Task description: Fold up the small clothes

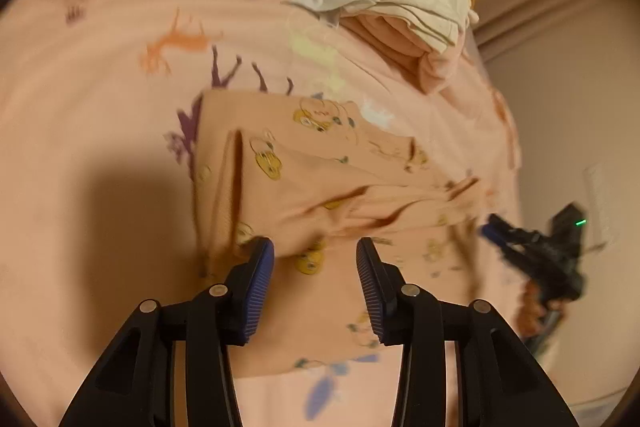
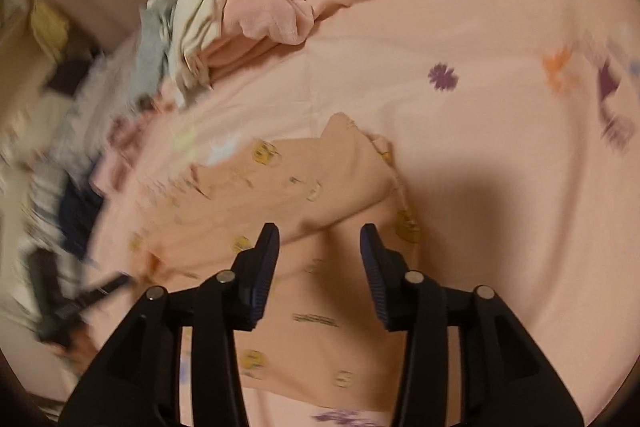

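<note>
Left wrist view looks down on a small peach garment (image 1: 320, 163) printed with yellow cartoon figures, lying partly folded on a pink bed sheet (image 1: 100, 87) patterned with flowers. The left claw (image 1: 315, 251) stands wide open just above the garment's near edge, holding nothing; wrinkles bunch up between its blue pads (image 1: 262, 267). Off to the right, the right claw (image 1: 496, 231) shows only as a dark blur, so its reach there is hard to read.

From the right wrist view, the right claw (image 2: 319, 237) is likewise spread apart and empty, hovering over the same garment (image 2: 304, 195), near a fold that crosses it. A pile of other clothes (image 2: 240, 11), cream, pink and grey, sits farther back on the bed, well apart from the piece in hand.

The step appears to be taking hold of the near edge for the next fold. To do it well, each claw should come down on a corner rather than mid-edge, pinching all the layers together so the lower one does not slide out. Both should then lift evenly and carry the edge over in one line, keeping it taut between them. The bunched wrinkles near the left claw are worth smoothing flat first, since they would otherwise be trapped in the crease. The soft sheet beneath may get pinched too, so a shallow grip is safer.
</note>
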Action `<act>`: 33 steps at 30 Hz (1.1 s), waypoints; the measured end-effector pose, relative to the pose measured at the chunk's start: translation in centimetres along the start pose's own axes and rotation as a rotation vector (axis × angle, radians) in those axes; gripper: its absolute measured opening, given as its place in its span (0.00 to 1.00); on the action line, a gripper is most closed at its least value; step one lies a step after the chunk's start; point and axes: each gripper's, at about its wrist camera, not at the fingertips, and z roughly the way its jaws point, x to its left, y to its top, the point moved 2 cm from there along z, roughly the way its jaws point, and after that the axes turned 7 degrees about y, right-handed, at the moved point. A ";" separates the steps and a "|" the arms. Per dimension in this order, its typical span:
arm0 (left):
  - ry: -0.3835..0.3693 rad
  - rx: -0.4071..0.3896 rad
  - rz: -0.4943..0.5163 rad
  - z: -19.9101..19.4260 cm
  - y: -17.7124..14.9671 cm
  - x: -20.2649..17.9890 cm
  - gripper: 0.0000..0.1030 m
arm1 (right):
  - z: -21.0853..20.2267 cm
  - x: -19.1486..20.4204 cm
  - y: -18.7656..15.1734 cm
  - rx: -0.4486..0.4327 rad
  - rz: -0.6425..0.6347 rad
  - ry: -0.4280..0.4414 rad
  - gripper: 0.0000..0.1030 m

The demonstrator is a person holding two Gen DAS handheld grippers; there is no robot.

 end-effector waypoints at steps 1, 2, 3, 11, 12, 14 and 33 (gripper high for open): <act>-0.018 0.004 -0.009 0.1 0.0 0.1 0.40 | 0.3 -0.6 0.3 0.006 0.055 0.041 0.45; -0.027 0.009 -0.014 0.3 0.0 0.1 0.41 | 0.5 -0.8 0.4 0.009 0.085 0.056 0.45; -0.019 0.019 -0.020 0.8 0.0 0.2 0.41 | 0.9 -1.1 0.6 0.013 0.118 0.077 0.45; 0.037 -0.057 -0.114 2.2 1.4 1.5 0.36 | 4.8 -1.0 1.1 0.032 0.184 0.042 0.15; 0.074 -0.083 -0.111 2.1 1.5 1.3 0.23 | 4.9 -1.1 1.2 0.018 0.165 0.001 0.07; 0.155 -0.134 -0.071 2.2 2.1 0.5 0.13 | 4.8 -1.0 1.2 -0.016 0.146 -0.002 0.06; 0.255 -0.307 0.012 -4.7 0.7 0.0 0.26 | 3.2 3.0 0.3 0.004 0.179 0.281 0.41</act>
